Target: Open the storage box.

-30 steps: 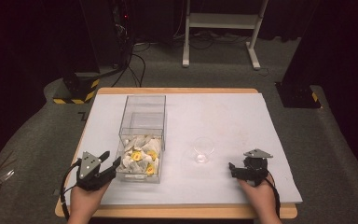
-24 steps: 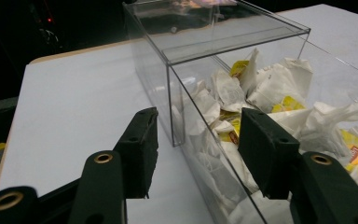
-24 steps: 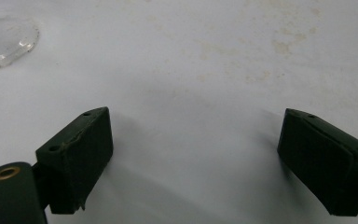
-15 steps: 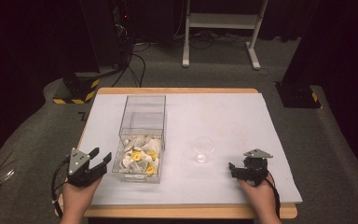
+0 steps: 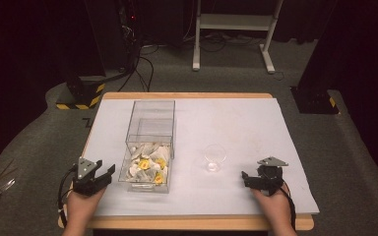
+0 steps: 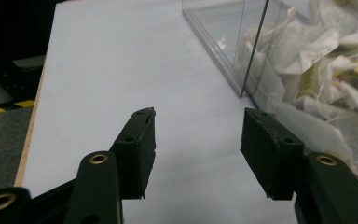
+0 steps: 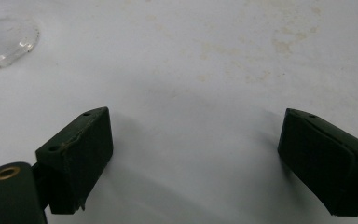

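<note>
Left gripper [image 5: 101, 175] moved nearer; box [image 5: 150, 147] right of jaws.

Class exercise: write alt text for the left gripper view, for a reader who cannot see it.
The left gripper hovers open over a white table cover, its two black jaws apart and empty. At right stands a clear box filled with tea bags.

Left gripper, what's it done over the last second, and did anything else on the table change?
The left gripper drew back from the clear box of tea bags toward the table's left front corner, jaws open and empty. The right gripper, also open, the small clear cup and the box stayed where they were.
</note>
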